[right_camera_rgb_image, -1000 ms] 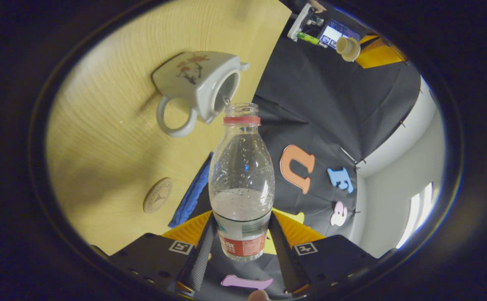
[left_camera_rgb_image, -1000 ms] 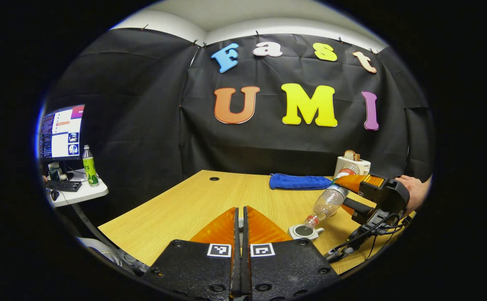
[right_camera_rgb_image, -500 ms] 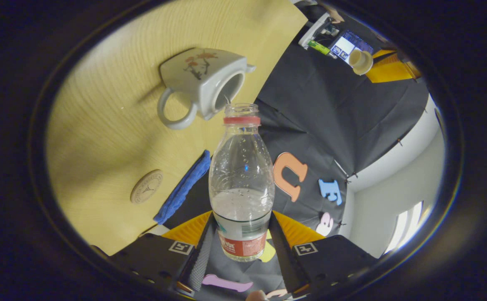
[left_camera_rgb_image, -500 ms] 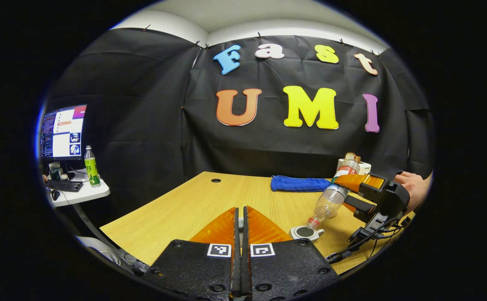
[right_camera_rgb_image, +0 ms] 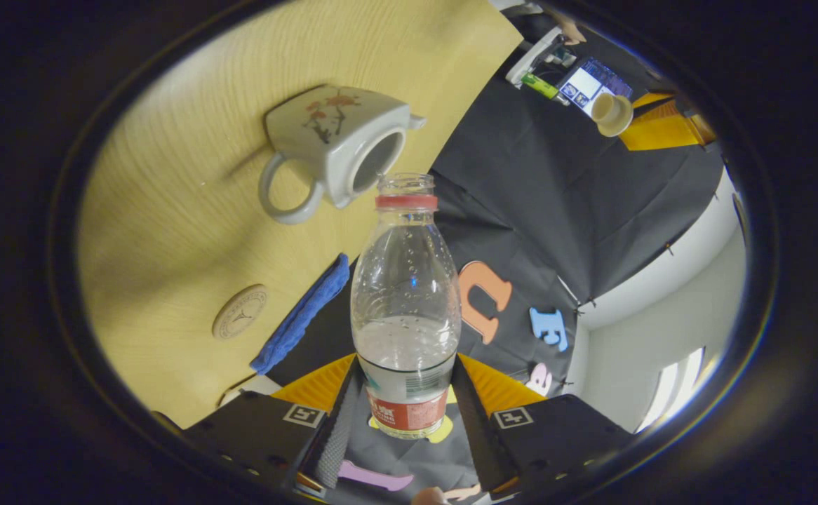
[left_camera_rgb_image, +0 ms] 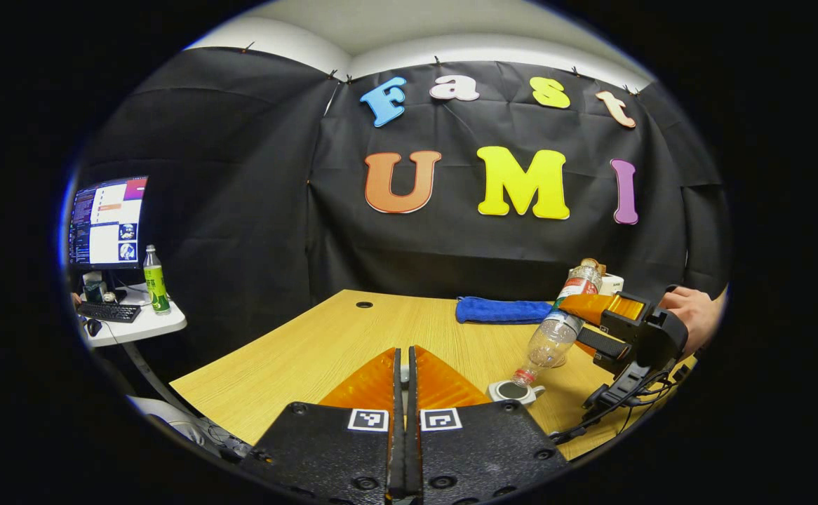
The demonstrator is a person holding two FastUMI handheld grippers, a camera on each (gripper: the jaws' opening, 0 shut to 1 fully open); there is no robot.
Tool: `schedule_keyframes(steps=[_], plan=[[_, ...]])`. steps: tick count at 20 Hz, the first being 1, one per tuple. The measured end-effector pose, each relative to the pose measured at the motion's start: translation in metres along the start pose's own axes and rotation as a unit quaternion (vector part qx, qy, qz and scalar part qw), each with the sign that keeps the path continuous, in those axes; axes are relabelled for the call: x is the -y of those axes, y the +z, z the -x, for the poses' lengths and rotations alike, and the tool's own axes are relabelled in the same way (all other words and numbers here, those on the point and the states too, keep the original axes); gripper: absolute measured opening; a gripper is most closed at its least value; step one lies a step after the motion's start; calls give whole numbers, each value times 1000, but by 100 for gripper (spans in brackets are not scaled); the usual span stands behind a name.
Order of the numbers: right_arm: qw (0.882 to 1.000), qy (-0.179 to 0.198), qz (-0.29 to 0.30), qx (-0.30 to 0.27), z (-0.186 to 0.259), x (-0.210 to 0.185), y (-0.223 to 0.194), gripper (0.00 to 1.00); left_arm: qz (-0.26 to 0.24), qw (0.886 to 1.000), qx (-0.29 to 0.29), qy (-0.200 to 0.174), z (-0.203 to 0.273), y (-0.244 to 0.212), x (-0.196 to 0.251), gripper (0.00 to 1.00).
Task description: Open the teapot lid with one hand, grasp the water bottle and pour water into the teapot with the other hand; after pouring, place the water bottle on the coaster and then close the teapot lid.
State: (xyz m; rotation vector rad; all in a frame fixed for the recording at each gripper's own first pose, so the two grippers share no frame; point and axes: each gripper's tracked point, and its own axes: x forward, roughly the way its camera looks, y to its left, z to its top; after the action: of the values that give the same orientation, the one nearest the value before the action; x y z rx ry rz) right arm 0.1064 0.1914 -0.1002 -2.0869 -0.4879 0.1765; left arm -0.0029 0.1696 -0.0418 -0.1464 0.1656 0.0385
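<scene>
At lower centre, my right gripper [right_camera_rgb_image: 405, 414] clamps the water bottle [right_camera_rgb_image: 406, 308] — mouth tipped at the open teapot [right_camera_rgb_image: 335, 147], upper left; my left gripper [left_camera_rgb_image: 402, 393] — pinched closed — holds the lid [right_camera_rgb_image: 611, 114].

Bottle tipped over the open teapot

The water bottle [right_camera_rgb_image: 406, 294] is clear plastic with a red ring at its neck, a red label and no cap. It is tilted mouth-down, right over the teapot [right_camera_rgb_image: 335, 144], with a little water still inside. The teapot is white with a small flower picture and a round handle. It stands on the wooden table with its top open. The round brown coaster [right_camera_rgb_image: 240, 311] lies flat on the table, well apart from the teapot.
</scene>
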Motion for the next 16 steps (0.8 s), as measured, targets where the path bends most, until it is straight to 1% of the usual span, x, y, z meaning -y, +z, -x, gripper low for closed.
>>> schedule_keyframes(steps=[1, 2, 5, 7, 8, 9, 10, 11, 12, 13, 14, 15, 16], plan=[[1000, 10, -17, -3, -1, -2, -3, 72, 0, 1000, 1, 1, 0, 0, 0, 2], [999, 29, -41, -5, -4, -6, -6, 72, 0, 1000, 1, 1, 0, 1, 0, 2], [990, 68, -121, -23, -9, -10, -18, 73, -1, 1000, 2, 1, 1, 3, 2, 2], [977, 90, -192, -32, -12, -15, -17, 72, -2, 1000, 5, -2, 1, 5, 6, 3], [966, 105, -234, -35, -7, -21, -15, 72, -2, 1000, 6, -3, 2, 5, 9, 7], [951, 125, -279, -36, 0, -27, -11, 74, -2, 1000, 7, -5, 1, 5, 10, 2], [933, 144, -328, -39, 7, -32, -6, 72, -2, 1000, 6, -7, 1, 4, 12, 2], [910, 166, -378, -40, 13, -36, -2, 74, -4, 1000, 5, -8, 1, 4, 15, 2], [884, 187, -426, -42, 16, -35, 2, 72, -6, 1000, 6, -9, 1, 4, 17, 2], [858, 200, -470, -43, 20, -32, 2, 74, -8, 1000, 5, -11, 1, 4, 19, 2], [834, 206, -510, -42, 20, -24, -3, 74, -9, 1000, 6, -13, 1, 4, 20, 7], [812, 204, -545, -41, 19, -15, -8, 74, -8, 1000, 5, -14, 2, 3, 22, 3], [786, 199, -585, -37, 9, -2, -13, 74, -8, 1000, 6, -14, 1, 3, 22, 2]])
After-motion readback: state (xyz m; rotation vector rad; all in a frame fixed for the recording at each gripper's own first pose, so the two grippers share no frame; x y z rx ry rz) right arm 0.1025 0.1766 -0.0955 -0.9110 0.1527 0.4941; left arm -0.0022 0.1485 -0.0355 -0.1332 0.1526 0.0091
